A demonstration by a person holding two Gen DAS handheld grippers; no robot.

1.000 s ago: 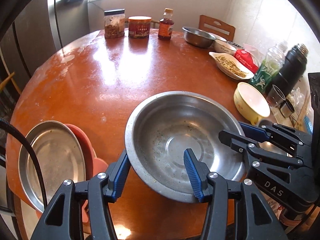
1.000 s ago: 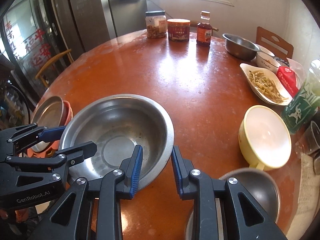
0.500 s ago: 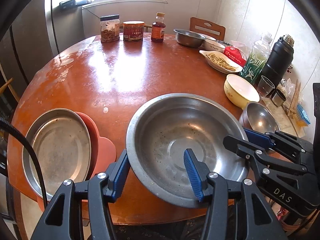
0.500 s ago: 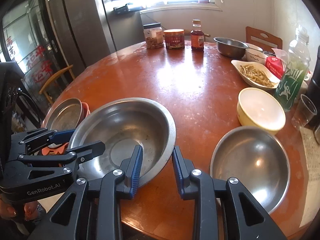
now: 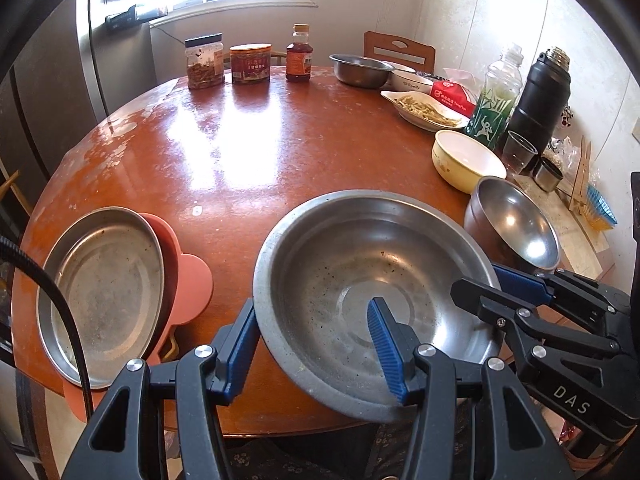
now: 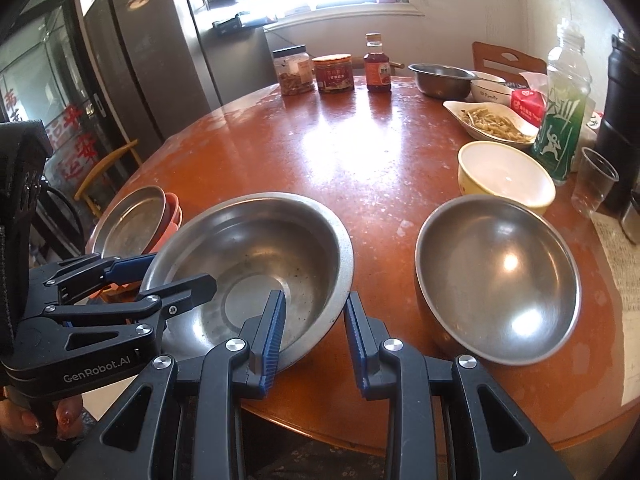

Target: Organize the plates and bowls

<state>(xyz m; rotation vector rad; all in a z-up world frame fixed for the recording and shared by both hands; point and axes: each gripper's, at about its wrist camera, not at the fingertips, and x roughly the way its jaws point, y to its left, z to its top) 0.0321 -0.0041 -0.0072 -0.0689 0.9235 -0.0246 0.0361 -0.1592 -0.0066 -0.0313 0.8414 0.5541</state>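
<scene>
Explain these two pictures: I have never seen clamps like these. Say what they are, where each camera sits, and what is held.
A person holds a two-finger gripper in each hand; each carries a wide-angle camera looking along its blue fingers. One picture comes from the left gripper, the other from the right gripper. Both grip the rim of the large steel bowl at the near edge of the round table. Also there: a smaller steel bowl, a yellow bowl, a steel plate on a pink plate.

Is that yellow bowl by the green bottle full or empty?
Empty: the yellow bowl shows only its bare white inside.
</scene>
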